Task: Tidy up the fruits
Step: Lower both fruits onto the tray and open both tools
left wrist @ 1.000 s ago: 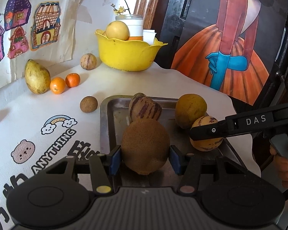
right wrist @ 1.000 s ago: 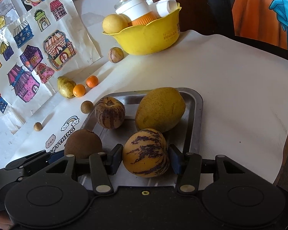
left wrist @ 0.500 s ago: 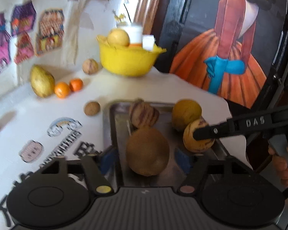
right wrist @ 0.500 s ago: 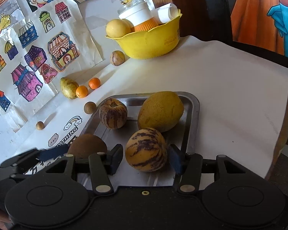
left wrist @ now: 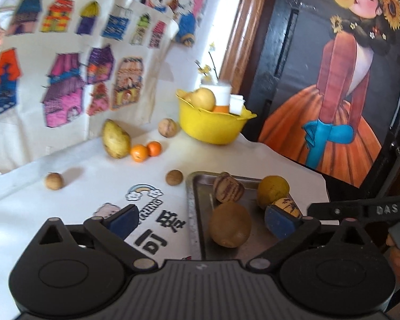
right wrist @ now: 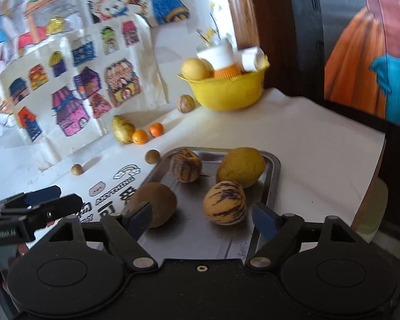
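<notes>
Left wrist: left gripper jaws just opened wide, brown fruit loose between; right gripper likewise, striped fruit ahead.

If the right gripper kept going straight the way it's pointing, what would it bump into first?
Probably the striped yellow fruit on the metal tray. It lies just ahead of the open right gripper, slightly right of centre. Depth is hard to judge, so it might meet the tray floor first.

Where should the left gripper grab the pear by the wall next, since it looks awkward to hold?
Judging by shape, grip the pear across its wide lower belly, coming from above. It stands upright with its narrow top up, two small oranges crowd its right side, and the wall is close behind.
</notes>
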Demonstrator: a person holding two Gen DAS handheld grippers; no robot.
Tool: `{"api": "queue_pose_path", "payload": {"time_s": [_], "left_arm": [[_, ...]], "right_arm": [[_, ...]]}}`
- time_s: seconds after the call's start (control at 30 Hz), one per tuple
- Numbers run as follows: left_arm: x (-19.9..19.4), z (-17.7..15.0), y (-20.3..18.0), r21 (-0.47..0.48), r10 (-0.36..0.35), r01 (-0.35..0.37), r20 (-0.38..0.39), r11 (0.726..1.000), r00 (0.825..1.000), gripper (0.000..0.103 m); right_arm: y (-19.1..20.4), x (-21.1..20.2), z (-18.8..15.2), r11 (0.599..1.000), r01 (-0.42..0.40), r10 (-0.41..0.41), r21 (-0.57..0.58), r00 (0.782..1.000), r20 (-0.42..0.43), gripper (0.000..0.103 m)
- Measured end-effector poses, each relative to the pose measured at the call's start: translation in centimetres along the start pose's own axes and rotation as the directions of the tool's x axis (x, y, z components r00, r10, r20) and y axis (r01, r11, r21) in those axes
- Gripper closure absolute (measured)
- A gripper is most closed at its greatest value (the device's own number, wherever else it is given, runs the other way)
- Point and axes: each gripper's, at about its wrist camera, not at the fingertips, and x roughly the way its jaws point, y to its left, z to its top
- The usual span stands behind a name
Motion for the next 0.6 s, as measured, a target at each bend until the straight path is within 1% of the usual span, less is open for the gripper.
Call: {"api": "queue_pose_path", "payload": {"time_s": [0.07,0.17,0.33,0.47,0.6], "left_arm": [[-1.1,-0.2,0.1,0.002,0.022,-0.022,0.006,1.000,1.000,0.001],[-2.7,-0.8,0.2,0.017,0.062,-0.062,0.012,0.998,0.998,0.000],[-5.0,-2.5,0.7,0.031,0.090,-0.090,0.000,0.995,0.996,0.000],[-6.6,-3.6,1.5,0.014,0.103,-0.102,-0.021,0.995,0.994,0.000],[-7.9,-4.7,2.1,-0.001,0.111,-0.111,-0.035,0.994,0.993,0.000]], "right_arm": [[0.7,-1.0,-0.5,1.000,0.005,-0.004,-0.019,1.000,0.021,0.012],[1.7,-2.4,-1.5,0.999,0.006,-0.005,-0.033,0.999,0.053,0.008],[3.1,-4.7,-3.7,0.999,0.007,-0.003,-0.033,0.995,0.100,0.001],[4.3,-6.2,-5.6,0.999,0.004,0.001,-0.044,0.994,0.109,0.001],[5.8,-7.1,-7.7,0.998,0.007,-0.001,-0.064,0.996,0.089,0.001]]}}
